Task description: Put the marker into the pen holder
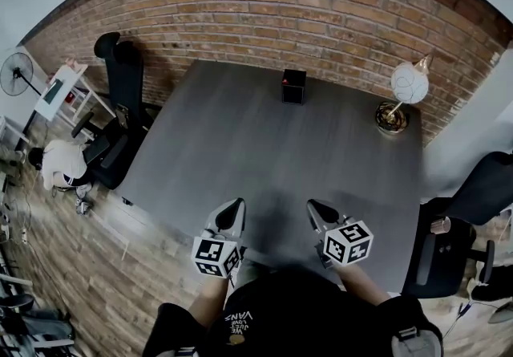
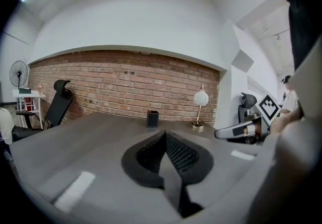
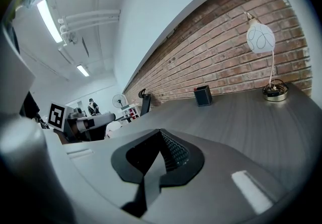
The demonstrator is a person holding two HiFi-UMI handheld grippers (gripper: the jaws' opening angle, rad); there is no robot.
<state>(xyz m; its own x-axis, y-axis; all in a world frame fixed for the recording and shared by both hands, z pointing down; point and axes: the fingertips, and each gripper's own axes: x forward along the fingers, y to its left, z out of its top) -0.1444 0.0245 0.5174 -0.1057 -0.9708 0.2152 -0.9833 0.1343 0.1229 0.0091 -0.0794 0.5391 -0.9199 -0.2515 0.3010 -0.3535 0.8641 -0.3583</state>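
Observation:
The black pen holder [image 1: 293, 86] stands upright near the far edge of the grey table [image 1: 240, 147]; it also shows in the left gripper view [image 2: 152, 119] and the right gripper view [image 3: 203, 95]. A small red tip, perhaps the marker [image 1: 286, 73], pokes out at its rim. My left gripper [image 1: 234, 208] and right gripper [image 1: 315, 207] hover side by side over the near edge, far from the holder. The left gripper [image 2: 165, 135] and right gripper [image 3: 161, 133] each have their jaws pressed together with nothing between them.
A globe lamp [image 1: 407, 87] on a brass base stands at the far right corner. A black chair [image 1: 120, 99] sits left of the table, another chair [image 1: 461, 219] right of it. A brick wall [image 1: 321, 2] runs behind. A person [image 1: 62, 164] sits low at the left.

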